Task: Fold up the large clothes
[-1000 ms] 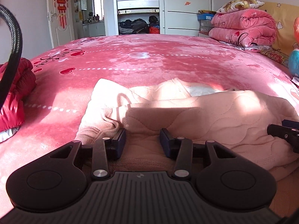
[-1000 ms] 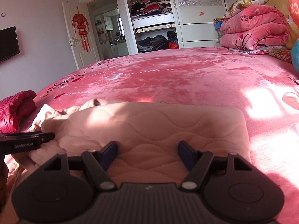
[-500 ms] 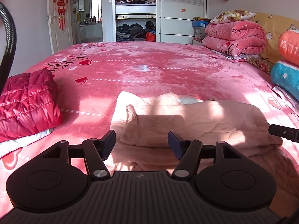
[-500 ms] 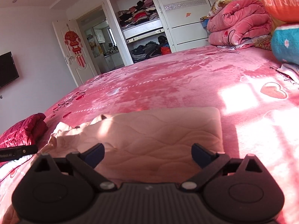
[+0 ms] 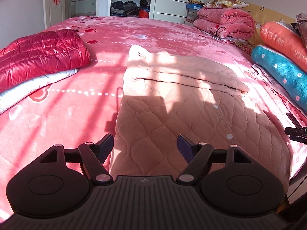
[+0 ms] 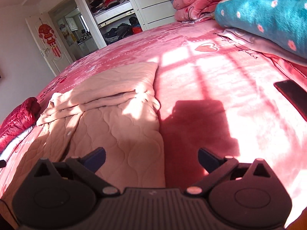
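Left wrist view. Left gripper (image 5: 145, 143): jaws standing wide apart, having just been opening; nothing is being gripped. The pads are hanging above the near end of the garment (image 5: 191, 103), not pressing on it; its left edge is running just inside the left finger (image 5: 105, 143). Garment: pale pink, quilted, lying on the bed (image 5: 57, 115) near the bed's front edge, its far part folded back over itself in layers. Red jacket (image 5: 40, 51): folded, lying toward the bed's left edge, apart from the garment. Pillows (image 5: 278, 67): teal and orange, lying along the right edge. The right gripper (image 5: 296, 132) is showing only as a dark tip at the frame's right; its jaws cannot be told from here.

Right wrist view. Right gripper (image 6: 151, 158): jaws standing as wide as they go, having just been opening; empty. The garment's (image 6: 119, 118) right edge is passing between the fingers, the right finger (image 6: 209, 158) hanging over bare bed (image 6: 220, 80). Jacket (image 6: 17, 118): lying at far left. Phone (image 6: 293, 95): dark, lying by the right edge.
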The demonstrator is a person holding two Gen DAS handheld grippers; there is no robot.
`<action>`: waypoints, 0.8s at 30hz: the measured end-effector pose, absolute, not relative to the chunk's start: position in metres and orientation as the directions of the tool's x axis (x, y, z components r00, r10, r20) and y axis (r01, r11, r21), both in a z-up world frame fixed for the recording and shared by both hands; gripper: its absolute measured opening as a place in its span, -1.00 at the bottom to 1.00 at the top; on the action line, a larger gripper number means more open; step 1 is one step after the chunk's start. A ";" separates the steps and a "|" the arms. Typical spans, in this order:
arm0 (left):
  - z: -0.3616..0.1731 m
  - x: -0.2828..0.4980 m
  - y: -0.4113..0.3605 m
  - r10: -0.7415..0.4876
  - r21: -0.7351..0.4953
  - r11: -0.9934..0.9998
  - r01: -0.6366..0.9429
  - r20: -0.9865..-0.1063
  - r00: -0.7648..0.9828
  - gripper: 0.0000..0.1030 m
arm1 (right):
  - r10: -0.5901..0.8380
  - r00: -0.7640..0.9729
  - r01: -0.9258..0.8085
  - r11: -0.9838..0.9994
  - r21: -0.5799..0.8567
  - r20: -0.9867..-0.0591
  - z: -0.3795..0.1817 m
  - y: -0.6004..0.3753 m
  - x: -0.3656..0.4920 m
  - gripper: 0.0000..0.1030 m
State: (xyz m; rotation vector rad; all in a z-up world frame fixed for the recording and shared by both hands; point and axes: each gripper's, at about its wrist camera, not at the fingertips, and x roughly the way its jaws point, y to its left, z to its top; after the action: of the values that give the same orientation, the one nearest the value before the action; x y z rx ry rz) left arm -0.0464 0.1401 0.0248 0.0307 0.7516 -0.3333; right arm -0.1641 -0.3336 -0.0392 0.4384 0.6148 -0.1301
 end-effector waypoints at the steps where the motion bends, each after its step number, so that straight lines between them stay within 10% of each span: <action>1: 0.024 -0.050 0.142 -0.289 -0.100 0.947 0.306 -0.681 0.673 0.77 | 0.025 0.806 0.253 0.889 0.382 -0.592 -0.041 -0.335 -0.172 0.97; 24: 0.028 -0.056 0.186 -0.356 -0.246 0.933 0.263 -0.738 0.573 0.97 | 0.263 0.682 0.134 0.872 0.470 -0.682 -0.064 -0.303 -0.176 0.94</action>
State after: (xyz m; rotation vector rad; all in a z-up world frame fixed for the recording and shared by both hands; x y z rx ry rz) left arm -0.0559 0.1861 0.0278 -0.1137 0.8899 -0.3639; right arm -0.1757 -0.3034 -0.0644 0.5208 0.8271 0.0763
